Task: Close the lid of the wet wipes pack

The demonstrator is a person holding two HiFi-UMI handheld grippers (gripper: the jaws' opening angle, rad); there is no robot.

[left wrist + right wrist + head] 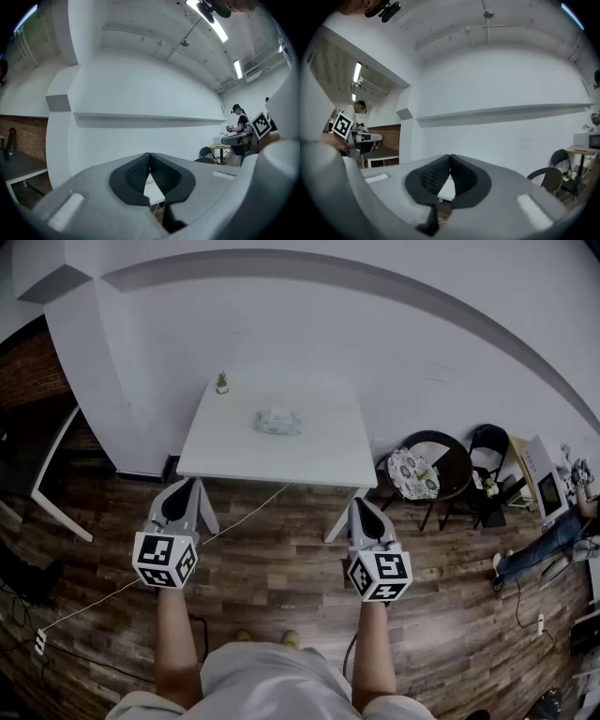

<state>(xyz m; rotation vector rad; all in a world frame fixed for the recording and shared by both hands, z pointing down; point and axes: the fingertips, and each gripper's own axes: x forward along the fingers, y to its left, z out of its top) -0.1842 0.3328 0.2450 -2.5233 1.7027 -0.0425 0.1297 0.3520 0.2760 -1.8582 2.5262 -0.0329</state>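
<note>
The wet wipes pack (pixel 277 422) lies near the middle of a white square table (pixel 309 451) ahead of me, too far off to make out its lid. My left gripper (pixel 187 486) is held level over the wooden floor, short of the table's near left corner, jaws shut with nothing between them. My right gripper (pixel 363 506) hovers level near the table's right front leg, also shut and empty. In the left gripper view the left gripper's tips (pixel 149 155) meet, with a sliver of table below. The right gripper view shows the right gripper's tips (pixel 450 157) touching the same way.
A small potted plant (pixel 222 382) stands at the table's far left corner. A white cable (pixel 122 587) runs across the wooden floor from the table to a socket strip. Dark chairs and a round side table (pixel 427 465) stand to the right. A white wall lies behind.
</note>
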